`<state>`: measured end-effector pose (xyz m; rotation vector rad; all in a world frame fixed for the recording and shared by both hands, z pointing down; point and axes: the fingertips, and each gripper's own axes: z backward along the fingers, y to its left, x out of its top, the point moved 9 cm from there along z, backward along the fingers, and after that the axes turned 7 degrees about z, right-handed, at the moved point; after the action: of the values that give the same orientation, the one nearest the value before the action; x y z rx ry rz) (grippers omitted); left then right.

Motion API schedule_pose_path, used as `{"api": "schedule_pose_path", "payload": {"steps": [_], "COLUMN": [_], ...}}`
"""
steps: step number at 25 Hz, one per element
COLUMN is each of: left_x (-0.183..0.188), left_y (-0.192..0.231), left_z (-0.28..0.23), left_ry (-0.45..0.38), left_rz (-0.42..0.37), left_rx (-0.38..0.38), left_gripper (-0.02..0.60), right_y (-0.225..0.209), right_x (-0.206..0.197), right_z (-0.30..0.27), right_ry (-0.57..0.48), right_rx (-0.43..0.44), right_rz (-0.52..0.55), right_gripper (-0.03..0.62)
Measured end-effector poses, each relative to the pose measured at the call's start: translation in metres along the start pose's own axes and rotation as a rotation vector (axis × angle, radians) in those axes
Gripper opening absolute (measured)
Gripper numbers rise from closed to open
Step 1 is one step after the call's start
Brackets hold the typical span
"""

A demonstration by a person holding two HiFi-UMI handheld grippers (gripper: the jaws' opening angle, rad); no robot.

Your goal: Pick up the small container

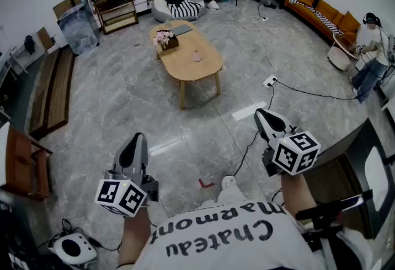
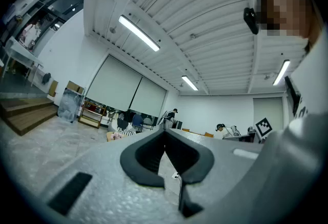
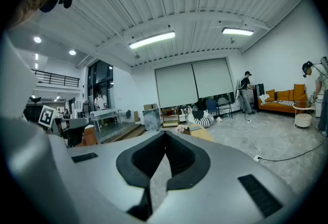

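The head view looks steeply down from behind the left tool [image 1: 137, 138] and right tool [image 1: 263, 113]. Each tool's camera sits close behind its tips, facing the far desk [image 1: 196, 68] ahead, shared by all views.

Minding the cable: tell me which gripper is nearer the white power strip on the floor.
Right. In the head view the right gripper hangs just below the power strip; the left gripper is well off to its lower left.

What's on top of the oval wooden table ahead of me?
On the oval wooden table: a pink flower arrangement at the far end, a flat grey item beside it, and a small container near the middle. Anything behind the flowers is hidden.
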<state>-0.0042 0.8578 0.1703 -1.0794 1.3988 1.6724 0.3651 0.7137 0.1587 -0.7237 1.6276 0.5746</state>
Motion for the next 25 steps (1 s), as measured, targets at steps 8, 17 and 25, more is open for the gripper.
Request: {"api": "schedule_pose_path", "payload": {"steps": [8,17,25], "left_x": [-0.001,-0.008,0.006], "left_y": [0.007,0.029,0.054], "left_z": [0.001,-0.031,-0.1], "left_ry": [0.008,0.041,0.009], "left_rz": [0.007,0.063,0.054], "left_rx": [-0.014,0.008,0.037], "left_gripper": [0.015,0.015,0.015], "right_y": [0.005,-0.026,-0.067], "right_x": [-0.012,-0.017,0.003], "right_z": [-0.001,-0.029,-0.126], "right_ry": [0.027,0.042,0.039], "right_rx": [-0.005,-0.039,0.032], "right_rz": [-0.021,-0.155,-0.107], "right_gripper": [0.012,0.012,0.012]}}
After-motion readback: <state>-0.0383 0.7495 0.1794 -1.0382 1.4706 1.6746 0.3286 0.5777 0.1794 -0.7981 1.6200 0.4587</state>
